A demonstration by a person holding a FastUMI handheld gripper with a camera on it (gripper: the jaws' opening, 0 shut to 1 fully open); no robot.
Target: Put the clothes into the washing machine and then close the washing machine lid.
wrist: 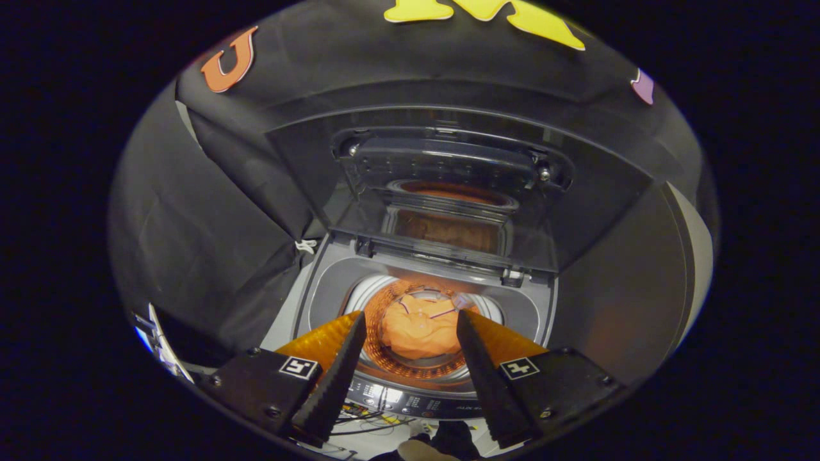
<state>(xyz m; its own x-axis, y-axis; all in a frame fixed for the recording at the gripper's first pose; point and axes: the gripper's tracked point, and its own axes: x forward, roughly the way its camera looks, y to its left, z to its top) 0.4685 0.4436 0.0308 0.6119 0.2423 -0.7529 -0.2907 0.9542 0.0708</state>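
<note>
Orange clothes [419, 330] lie in the washing machine [333, 288] drum; the gripper [410, 323], fingers spread and empty, should next reach the raised lid [448, 192] and press it down squarely.

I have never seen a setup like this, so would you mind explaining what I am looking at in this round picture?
The camera rides on a hand-held gripper and looks forward along its two dark toothed fingers, which stand apart, open and holding nothing. Beyond them is a top-loading washing machine seen from above. Its lid is raised upright at the back, still open. Down in the drum lies an orange garment, showing between the fingertips but not touched by them. Nearest the camera runs the machine's control panel. Black cloth behind is the booth wall.
</note>
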